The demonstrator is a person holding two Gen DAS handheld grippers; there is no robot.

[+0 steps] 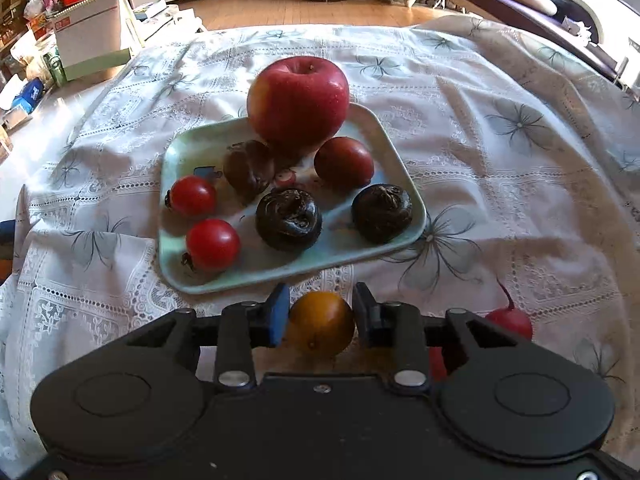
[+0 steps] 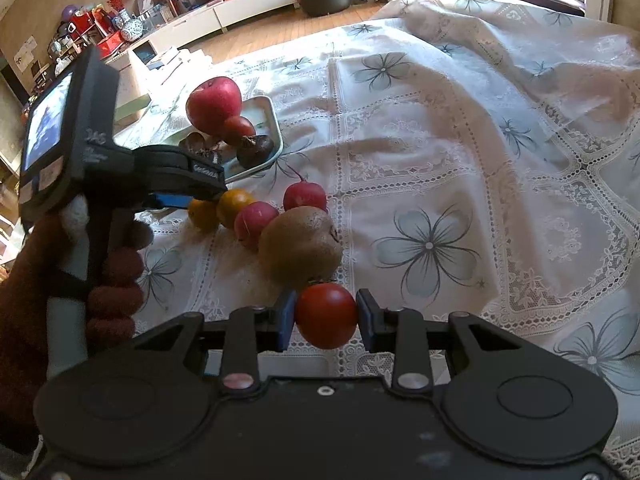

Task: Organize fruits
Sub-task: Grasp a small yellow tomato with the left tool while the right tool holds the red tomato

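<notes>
My left claw (image 1: 321, 312): pads pressed on a yellow tomato (image 1: 321, 322). Ahead on the lace tablecloth (image 1: 480, 140), a pale green tray (image 1: 404, 168): one red apple (image 1: 298, 100), two red cherry tomatoes (image 1: 212, 244), dark water chestnuts (image 1: 289, 218).

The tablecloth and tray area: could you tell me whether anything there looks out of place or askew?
Several pieces sit off the tray on the tablecloth: a kiwi, two radishes and another orange fruit. The cloth itself is rumpled into folds at the far right. Nothing looks spilled or damaged.
</notes>
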